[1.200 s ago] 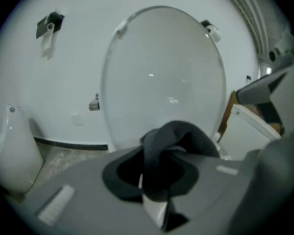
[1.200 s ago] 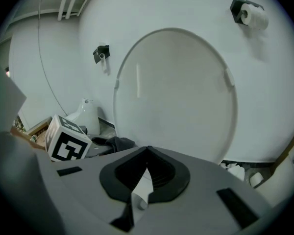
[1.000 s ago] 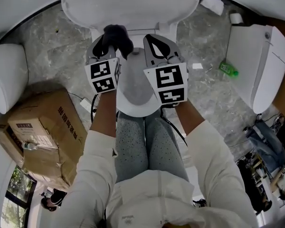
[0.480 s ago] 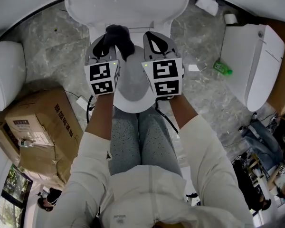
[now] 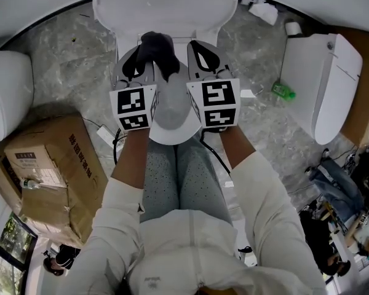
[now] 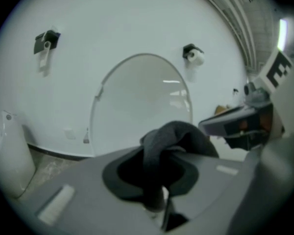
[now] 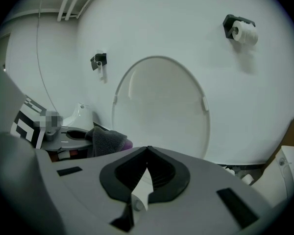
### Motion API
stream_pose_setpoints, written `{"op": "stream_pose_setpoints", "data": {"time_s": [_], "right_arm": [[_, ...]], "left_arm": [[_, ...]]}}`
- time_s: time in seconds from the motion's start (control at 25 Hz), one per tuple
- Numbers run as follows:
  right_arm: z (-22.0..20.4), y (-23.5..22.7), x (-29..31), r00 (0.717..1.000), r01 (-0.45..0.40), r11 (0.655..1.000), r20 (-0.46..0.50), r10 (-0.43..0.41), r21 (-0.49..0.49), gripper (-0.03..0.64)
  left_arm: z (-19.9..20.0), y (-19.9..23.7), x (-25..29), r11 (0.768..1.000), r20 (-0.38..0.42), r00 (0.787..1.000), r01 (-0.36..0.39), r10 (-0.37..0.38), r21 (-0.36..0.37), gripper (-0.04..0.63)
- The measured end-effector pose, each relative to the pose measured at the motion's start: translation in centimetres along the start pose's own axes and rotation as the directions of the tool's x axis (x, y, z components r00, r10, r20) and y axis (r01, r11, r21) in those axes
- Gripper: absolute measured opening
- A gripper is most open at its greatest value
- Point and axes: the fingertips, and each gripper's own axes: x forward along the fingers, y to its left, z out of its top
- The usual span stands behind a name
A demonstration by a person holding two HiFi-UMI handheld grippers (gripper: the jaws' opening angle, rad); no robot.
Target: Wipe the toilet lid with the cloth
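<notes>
Plainly, the left gripper (image 5: 149,59) has its jaws clenched on the bunched dark grey cloth (image 5: 158,47), which sits just in front of the raised white oval toilet lid (image 5: 166,5) and seems short of touching it. Beside it, the right gripper (image 5: 195,49) has its jaws clenched on nothing. To wipe well, I judge the cloth should be pressed flat on the lid's face and swept across in overlapping passes, with the empty gripper held aside. A brown cardboard box (image 5: 49,165) lies on the grey marble floor (image 5: 67,60) at left. A green plastic bottle (image 5: 284,90) and a second white toilet (image 5: 323,85) are at right, all well apart from the lid. Nothing blocks the way.
</notes>
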Motion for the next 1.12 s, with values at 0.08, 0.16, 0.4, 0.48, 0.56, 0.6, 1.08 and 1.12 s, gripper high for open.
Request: {"op": "stream_pose_setpoints", "data": {"time_s": [0.08,0.16,0.4,0.48,0.56,0.6,1.08,1.12], "right_arm": [[0.6,0.1,-0.8,1.000,-0.001,1.000,0.019,0.001,0.003,0.015],[1.3,0.3,-1.6,0.999,0.000,1.000,0.038,0.000,0.008,0.015],[3.6,0.4,-3.7,0.993,0.007,1.000,0.114,-0.009,0.012,0.015],[4.7,0.5,-4.2,0.990,0.012,1.000,0.140,-0.012,0.001,0.015],[5.8,0.5,-4.7,0.986,0.016,1.000,0.167,-0.014,-0.009,0.015],[6.4,0.5,-5.0,0.983,0.017,1.000,0.182,-0.015,-0.013,0.015],[13.1,0.6,-7.2,0.952,0.002,0.970,0.298,0.073,-0.245,0.017],[13.5,0.5,-7.2,0.950,-0.011,0.963,0.297,0.094,-0.270,0.020]], "left_arm": [[1.0,-0.3,-0.6,1.000,0.026,1.000,0.000,0.000,-0.003,0.048],[2.2,-0.5,-1.2,1.000,0.053,0.999,-0.001,0.001,-0.004,0.048],[5.9,-1.6,-3.4,1.000,0.137,0.991,0.001,-0.004,0.022,0.048],[7.1,-1.7,-4.1,1.000,0.165,0.986,0.002,-0.007,0.028,0.048],[8.3,-1.6,-4.9,1.000,0.192,0.981,-0.001,-0.005,0.029,0.048],[8.9,-1.6,-5.3,0.999,0.206,0.979,-0.003,-0.004,0.032,0.048],[15.5,-2.1,-8.8,0.998,0.326,0.945,-0.033,0.014,0.051,0.048],[15.8,-2.1,-8.8,0.998,0.332,0.943,-0.036,0.018,0.048,0.048]]}}
